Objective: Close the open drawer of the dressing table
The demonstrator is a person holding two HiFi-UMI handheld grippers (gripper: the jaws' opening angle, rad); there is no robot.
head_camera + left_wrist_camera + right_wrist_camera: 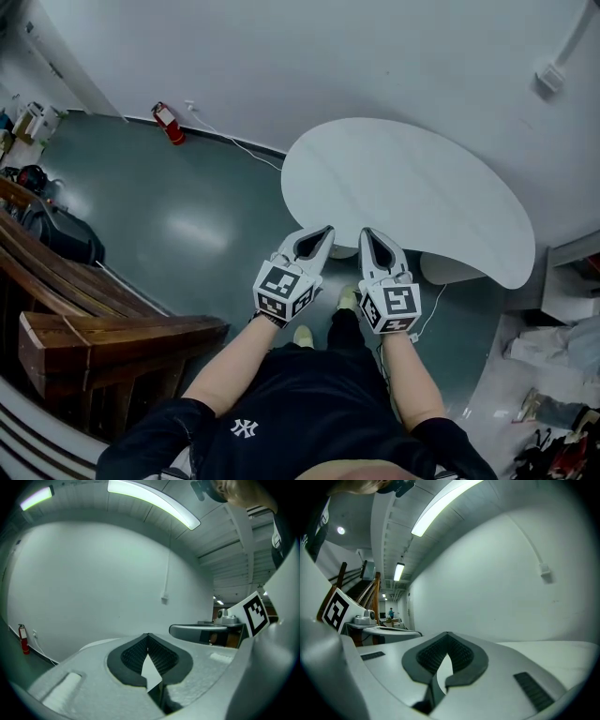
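The dressing table (403,178) has a white, kidney-shaped top and stands against the white wall. From above I can make out no drawer; only rounded white parts (452,269) show under its front edge. My left gripper (323,231) and right gripper (367,232) hover side by side just before that edge, both pointing at the table. Each is shut, tips touching, with nothing held. In the left gripper view the left gripper (148,635) faces the wall across the table top (98,644). In the right gripper view the right gripper (447,633) does the same, with the table top (553,651) at its right.
A wooden bench (103,342) stands at the left with a black bag (64,234) behind it. A red fire extinguisher (170,123) and a white cable (239,145) lie by the wall. Clutter (562,375) fills the right floor. The person's feet (323,319) are below the grippers.
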